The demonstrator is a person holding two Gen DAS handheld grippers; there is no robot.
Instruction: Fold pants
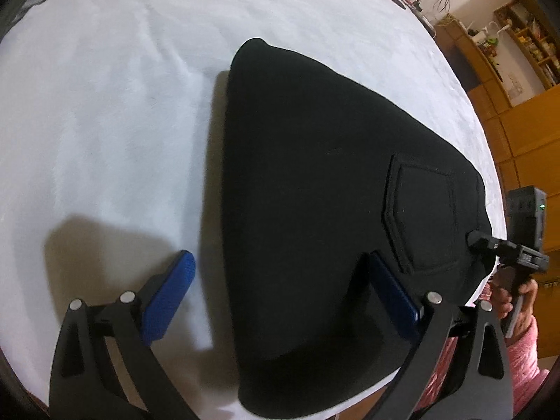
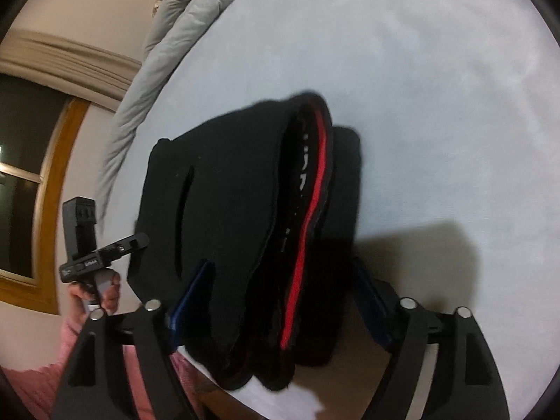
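At near bed edge: folded pants, both tools spread wide.

The bed is covered with a smooth white sheet, which shows only some light wrinkles. On the sheet lie the black pants, folded into a thick pile close to the near edge of the bed, and part of the pile reaches a little over this edge. A sewn back pocket faces up on the top layer. From the side, a red band is visible between the folded layers. At the far edge of the bed lies a grey quilted blanket, pushed together in a long roll.
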